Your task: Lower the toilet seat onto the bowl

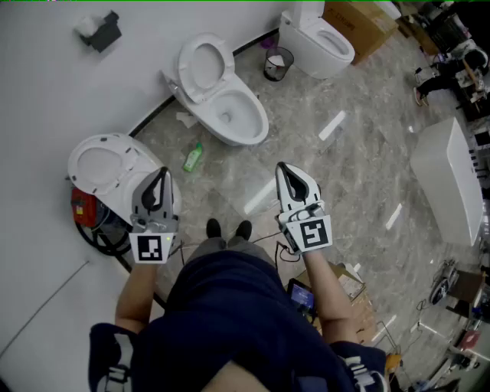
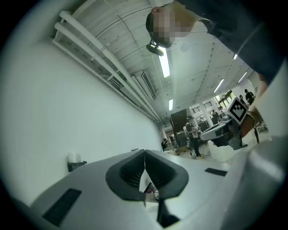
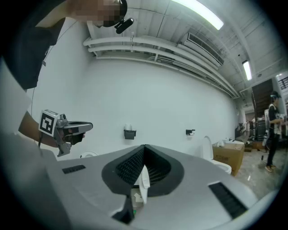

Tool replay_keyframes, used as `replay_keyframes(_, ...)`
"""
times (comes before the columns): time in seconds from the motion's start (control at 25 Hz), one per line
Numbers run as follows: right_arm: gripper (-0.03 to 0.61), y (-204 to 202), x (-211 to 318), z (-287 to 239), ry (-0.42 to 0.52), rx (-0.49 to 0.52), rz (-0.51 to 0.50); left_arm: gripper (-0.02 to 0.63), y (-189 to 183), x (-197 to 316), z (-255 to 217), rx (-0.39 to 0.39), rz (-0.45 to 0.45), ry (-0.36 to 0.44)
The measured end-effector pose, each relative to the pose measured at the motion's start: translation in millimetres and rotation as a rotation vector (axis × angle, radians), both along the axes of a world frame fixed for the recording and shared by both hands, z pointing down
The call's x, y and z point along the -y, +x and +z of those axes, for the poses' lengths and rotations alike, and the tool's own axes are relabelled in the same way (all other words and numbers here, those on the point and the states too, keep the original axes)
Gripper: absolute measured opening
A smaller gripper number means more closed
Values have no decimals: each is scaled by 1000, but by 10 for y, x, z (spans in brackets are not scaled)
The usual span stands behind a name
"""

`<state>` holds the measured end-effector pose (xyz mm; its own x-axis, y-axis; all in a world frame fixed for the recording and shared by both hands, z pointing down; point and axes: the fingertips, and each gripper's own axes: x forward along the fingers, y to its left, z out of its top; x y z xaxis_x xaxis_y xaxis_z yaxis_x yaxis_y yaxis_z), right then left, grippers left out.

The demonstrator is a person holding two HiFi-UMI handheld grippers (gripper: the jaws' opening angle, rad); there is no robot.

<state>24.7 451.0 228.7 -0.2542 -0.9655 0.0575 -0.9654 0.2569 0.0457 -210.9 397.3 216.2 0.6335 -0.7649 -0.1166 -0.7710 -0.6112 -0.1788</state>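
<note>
Jaws of the left gripper [image 1: 162, 171] and right gripper [image 1: 281, 166] are both pressed together, gripping nothing.

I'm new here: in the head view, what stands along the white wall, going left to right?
near toilet → middle toilet → waste bin → far toilet → cardboard box

Left gripper [image 1: 162, 174], right gripper [image 1: 282, 168] held forward side by side, jaws together, nothing gripped, forearms extended
</note>
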Motion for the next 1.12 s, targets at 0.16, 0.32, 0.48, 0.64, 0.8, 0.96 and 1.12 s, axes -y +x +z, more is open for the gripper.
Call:
replay_keyframes(0.16, 17, 11, 46, -10, 5, 2, -5, 25, 45, 33, -32, 1, 8, 15)
replay_keyframes(0.32, 17, 27, 61, 20, -5, -2, -3, 25, 60, 47, -39, -12, 3, 6)
replay_keyframes(0.48, 17, 44, 84, 32, -4, 1, 4, 25, 69, 63, -39, -17, 3, 10)
replay_keyframes(0.64, 18, 39, 99, 22, 12, -6, 5, 25, 63, 71, 12, 0, 4, 5)
replay_keyframes(0.8, 19, 19, 117, 25, 22, -17, 2, 25, 64, 79, 44, 4, 5, -3)
replay_keyframes(0.96, 20, 38, 147, 62, 13, -21, 7, 25, 85, 89, 37, 2, 6, 2)
replay_keyframes(1.12, 37, 27, 132, 98, 3, -29, -1, 25, 92, 69, 22, -9, 5, -1)
